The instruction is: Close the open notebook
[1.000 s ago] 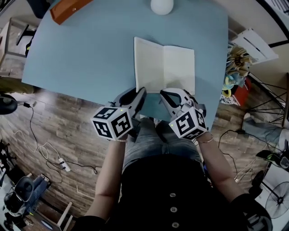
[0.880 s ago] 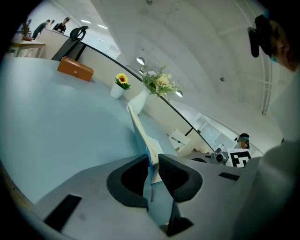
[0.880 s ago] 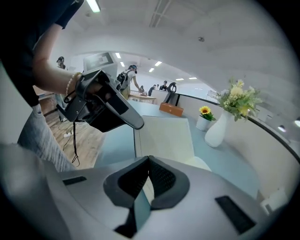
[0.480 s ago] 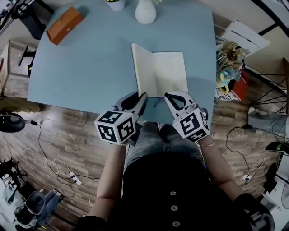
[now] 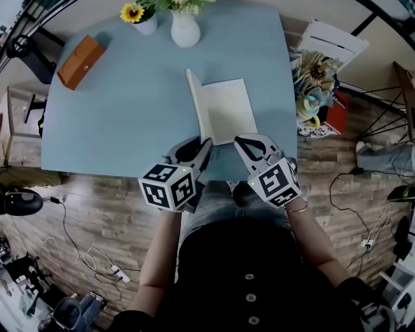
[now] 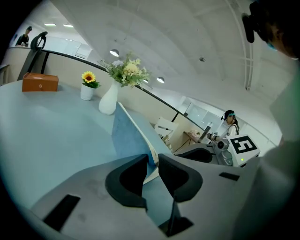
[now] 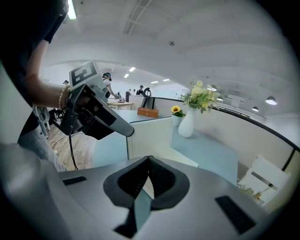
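Note:
The notebook [image 5: 227,113] lies open on the blue table [image 5: 123,110], cream pages up. Its left half stands nearly upright, and the blue cover [image 6: 129,136] faces the left gripper view. My left gripper [image 5: 206,144] is shut on the near corner of that raised half, with the cover edge pinched between its pads [image 6: 136,176]. My right gripper [image 5: 240,140] sits at the notebook's near edge on the right page, its jaws shut tip to tip [image 7: 149,161] with nothing seen between them. The raised page [image 7: 150,136] shows as a pale wall in the right gripper view.
A white vase with flowers [image 5: 185,29] and a small sunflower pot [image 5: 139,18] stand at the table's far edge. An orange box [image 5: 81,60] lies at the far left. A white chair [image 5: 337,39] and a colourful bundle [image 5: 314,97] stand off the table's right side.
The notebook's left half has swung up from lying nearly flat to almost upright, held by the left gripper. Both grippers have risen a little and rolled.

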Demonstrator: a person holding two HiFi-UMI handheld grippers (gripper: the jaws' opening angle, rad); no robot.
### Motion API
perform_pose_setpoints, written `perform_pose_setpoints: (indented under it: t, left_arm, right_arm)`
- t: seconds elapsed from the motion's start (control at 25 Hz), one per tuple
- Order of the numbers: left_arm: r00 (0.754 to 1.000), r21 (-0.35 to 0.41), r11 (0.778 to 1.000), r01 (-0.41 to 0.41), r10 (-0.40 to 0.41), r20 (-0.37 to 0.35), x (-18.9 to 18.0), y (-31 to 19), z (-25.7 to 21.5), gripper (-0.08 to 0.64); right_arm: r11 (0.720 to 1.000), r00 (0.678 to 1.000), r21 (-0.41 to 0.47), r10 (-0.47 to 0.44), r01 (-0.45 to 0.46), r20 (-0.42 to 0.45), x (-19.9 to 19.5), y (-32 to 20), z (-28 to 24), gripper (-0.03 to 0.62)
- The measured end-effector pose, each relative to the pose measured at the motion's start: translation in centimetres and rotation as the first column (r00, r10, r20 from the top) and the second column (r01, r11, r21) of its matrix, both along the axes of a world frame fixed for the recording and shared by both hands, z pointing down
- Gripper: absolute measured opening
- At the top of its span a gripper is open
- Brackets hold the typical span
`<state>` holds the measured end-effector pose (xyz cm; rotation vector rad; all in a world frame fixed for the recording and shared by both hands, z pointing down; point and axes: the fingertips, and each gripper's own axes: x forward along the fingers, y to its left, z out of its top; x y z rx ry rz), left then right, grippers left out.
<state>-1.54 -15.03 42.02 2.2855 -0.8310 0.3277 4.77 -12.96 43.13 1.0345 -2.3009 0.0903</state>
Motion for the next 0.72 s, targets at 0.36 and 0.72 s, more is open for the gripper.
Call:
perform_pose_setpoints:
  t: [0.36, 0.72]
  left_arm:
    - [0.996, 0.004, 0.996, -0.092, 0.092, -0.012, 3.3, 0.1, -0.1, 0.074]
    - [0.99, -0.004, 0.99, -0.14, 0.139, -0.036, 6.5, 0.3, 0.6, 0.074]
  right_arm:
    - [0.994, 0.994, -0.022, 0.109, -0.108, 0.016, 3.1, 0.4, 0.3, 0.005]
    - [0.981, 0.98, -0.055, 0.188, -0.185, 0.057, 4.7, 1.6, 0.5, 0.005]
